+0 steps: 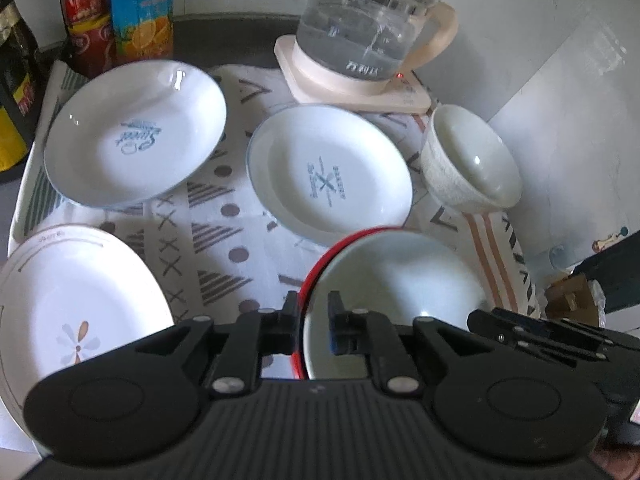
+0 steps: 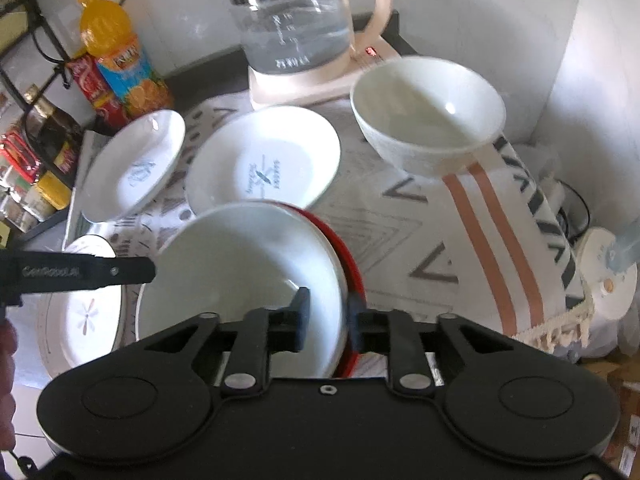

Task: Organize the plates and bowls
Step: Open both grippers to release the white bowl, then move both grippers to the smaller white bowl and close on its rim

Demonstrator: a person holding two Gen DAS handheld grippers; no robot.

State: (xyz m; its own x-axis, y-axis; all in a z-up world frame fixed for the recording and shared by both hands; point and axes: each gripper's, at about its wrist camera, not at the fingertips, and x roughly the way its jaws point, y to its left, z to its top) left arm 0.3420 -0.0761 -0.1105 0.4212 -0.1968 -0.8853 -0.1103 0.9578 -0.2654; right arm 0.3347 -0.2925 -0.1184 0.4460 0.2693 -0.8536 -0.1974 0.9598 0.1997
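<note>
A red bowl with a white inside point(image 1: 396, 280) point(image 2: 240, 276) is held between both grippers. My left gripper point(image 1: 314, 312) is shut on its left rim. My right gripper point(image 2: 326, 312) is shut on its right rim. Two white deep plates with blue print lie on the patterned cloth: one at the back left point(image 1: 136, 132) point(image 2: 136, 164), one in the middle point(image 1: 332, 172) point(image 2: 264, 160). A flat flower-print plate point(image 1: 76, 304) point(image 2: 84, 308) lies at the near left. A white bowl point(image 1: 472, 160) point(image 2: 428, 112) sits at the right, tilted.
A glass kettle on a cream base point(image 1: 360, 36) point(image 2: 296, 28) stands at the back. Drink bottles point(image 1: 140, 8) point(image 2: 120, 64) stand at the back left. The patterned cloth point(image 1: 224, 240) point(image 2: 400, 232) covers the table; a wall point(image 1: 560, 80) lies to the right.
</note>
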